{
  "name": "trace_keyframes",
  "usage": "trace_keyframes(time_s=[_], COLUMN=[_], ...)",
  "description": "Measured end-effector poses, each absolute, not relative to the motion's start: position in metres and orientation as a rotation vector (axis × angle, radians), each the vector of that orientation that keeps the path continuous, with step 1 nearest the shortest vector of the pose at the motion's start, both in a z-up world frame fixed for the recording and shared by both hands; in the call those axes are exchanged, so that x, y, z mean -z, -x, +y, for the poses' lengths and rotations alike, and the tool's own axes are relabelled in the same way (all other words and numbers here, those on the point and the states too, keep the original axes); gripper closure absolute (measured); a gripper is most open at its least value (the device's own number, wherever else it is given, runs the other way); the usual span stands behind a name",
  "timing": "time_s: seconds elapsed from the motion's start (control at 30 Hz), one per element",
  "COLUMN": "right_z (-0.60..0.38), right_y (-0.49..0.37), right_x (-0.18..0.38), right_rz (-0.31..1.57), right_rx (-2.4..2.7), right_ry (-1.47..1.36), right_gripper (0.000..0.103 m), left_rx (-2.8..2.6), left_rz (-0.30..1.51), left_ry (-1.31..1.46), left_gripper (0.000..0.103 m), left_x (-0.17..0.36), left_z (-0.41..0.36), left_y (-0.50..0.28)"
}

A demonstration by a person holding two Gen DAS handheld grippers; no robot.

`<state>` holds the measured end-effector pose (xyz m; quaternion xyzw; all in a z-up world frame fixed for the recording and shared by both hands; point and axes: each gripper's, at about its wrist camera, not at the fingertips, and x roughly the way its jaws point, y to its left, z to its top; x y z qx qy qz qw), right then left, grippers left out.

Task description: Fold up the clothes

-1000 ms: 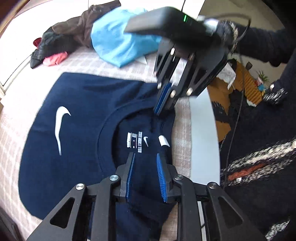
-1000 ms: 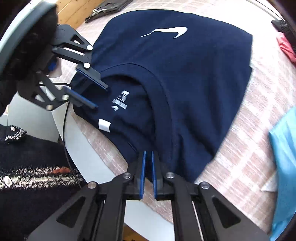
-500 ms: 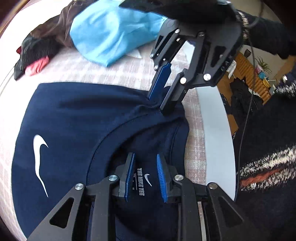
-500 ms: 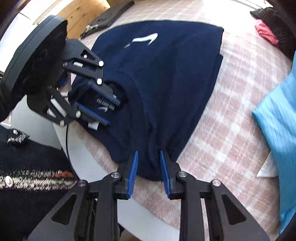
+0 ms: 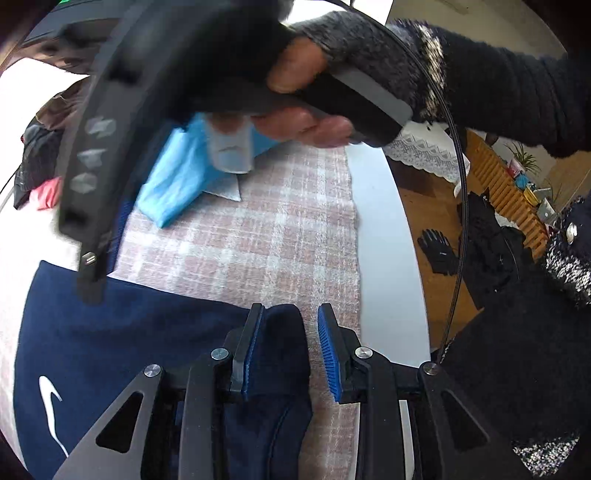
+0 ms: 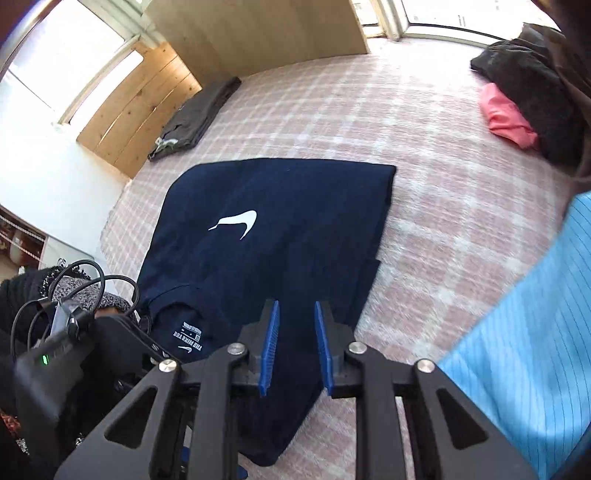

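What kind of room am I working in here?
Probably a home room: clothes lie on a plaid cover, with a wooden panel and bright windows behind it and potted plants on a shelf.

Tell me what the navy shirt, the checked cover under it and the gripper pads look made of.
Navy shirt: soft matte knit, probably cotton jersey; it creases limply and carries a printed white swoosh.
Checked cover: woven, slightly fuzzy cloth in a pink and white plaid.
Pads of the right hand-held gripper: blue, finely ribbed, likely rubber or soft plastic.

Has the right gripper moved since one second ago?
Yes. The right gripper has risen off the navy Nike T-shirt and opened; more checked cloth shows.
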<state>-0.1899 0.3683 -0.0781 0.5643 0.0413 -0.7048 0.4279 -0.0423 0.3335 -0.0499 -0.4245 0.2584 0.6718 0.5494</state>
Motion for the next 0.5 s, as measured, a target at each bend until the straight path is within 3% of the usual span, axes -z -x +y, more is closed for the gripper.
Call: trace_keyframes(time_s=[0.03,0.07,0.1,0.2,0.37,0.43,0.5], right_z=[0.361,0.361,0.365,0.381,0.389,0.384,0.379], right_y=[0.193,0.197,0.202,0.211,0.203,0.199,0.194], right_x=[0.082,0.081,0.080,0.078,0.050,0.059,0.072], right_rz=[0.147,0.213,0.246,0.200,0.150,0.174,0.223], right_rx=[1.733,1.729,1.741,1.749,1.815,1.783,1.747], right_ry=[-1.417,-1.427,-1.443,-1.487,-1.367,-1.392,-1.438], right_gripper=[0.088,0.088,0.103,0.102,0.093,0.074,0.073], left_rx=[-1.578,-1.569,-1.562,-1.553,-1.668,-1.731,-1.834], left_rz=[0.630,0.619,0.597,0.588,0.392,0.310,0.241], left_ry=[1.014,1.019,1.023,1.037,1.034,1.043,1.082], left_gripper=[0.074,0.066,0.062,0.058,0.060,0.059,0.058], left_x=[0.055,0.051,0.045,0.033,-0.010,-0.027,-0.037], left_z=[0.331,0.327,0.323,0.317,0.278,0.254,0.215], left_y=[0.036,0.032,0.029,0.023,0.028,0.030,0.029])
